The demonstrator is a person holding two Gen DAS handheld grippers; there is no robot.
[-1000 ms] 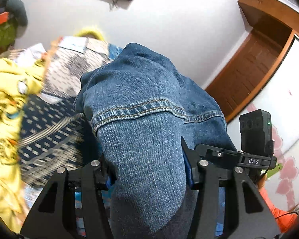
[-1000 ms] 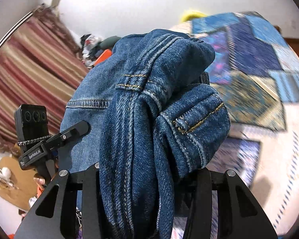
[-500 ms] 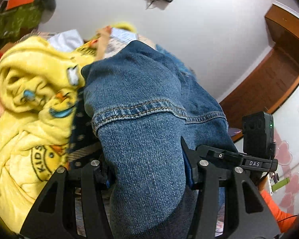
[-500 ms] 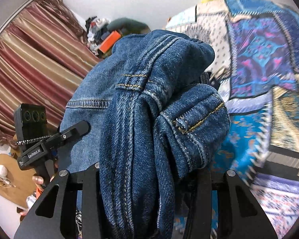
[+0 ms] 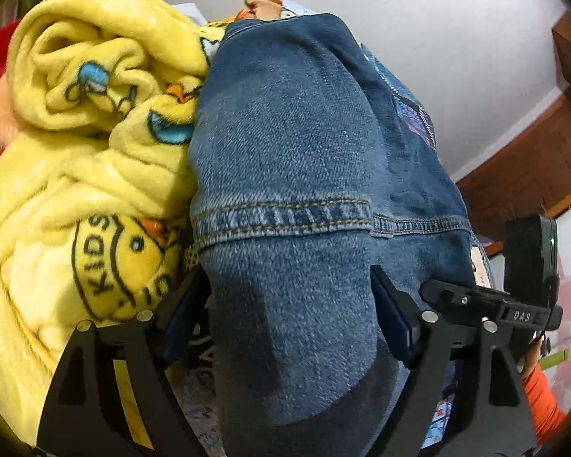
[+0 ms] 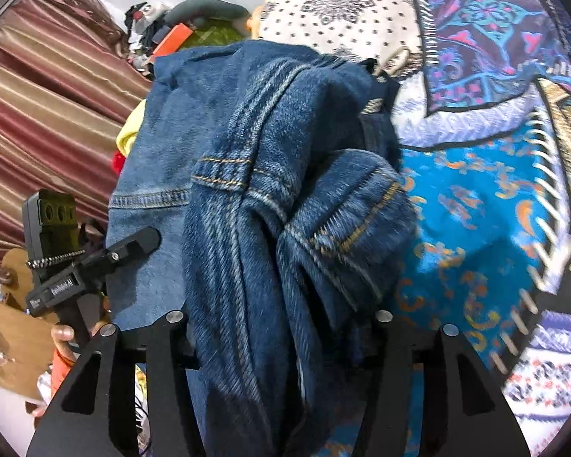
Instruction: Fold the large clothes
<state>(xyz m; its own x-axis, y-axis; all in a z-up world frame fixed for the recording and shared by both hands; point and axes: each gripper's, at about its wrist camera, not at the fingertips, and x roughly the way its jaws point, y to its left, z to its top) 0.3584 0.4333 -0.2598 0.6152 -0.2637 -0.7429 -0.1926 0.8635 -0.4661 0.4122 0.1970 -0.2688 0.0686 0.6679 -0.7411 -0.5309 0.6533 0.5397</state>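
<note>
Blue denim jeans [image 5: 297,160], bunched, stitched hems

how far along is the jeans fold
Done: the jeans lie doubled over, hem band across the top. In hand: left gripper and right gripper have just been opening, denim between the jaws. Left: pull clear beside the yellow blanket.

The blue denim jeans [image 5: 297,160] lie bunched and folded over between my fingers, a stitched hem band running across the cloth. On their left they press against a yellow fleece. From my right side the jeans [image 6: 247,198] show thick doubled seams, a rolled cuff, heaped over the patterned bedspread.
</note>
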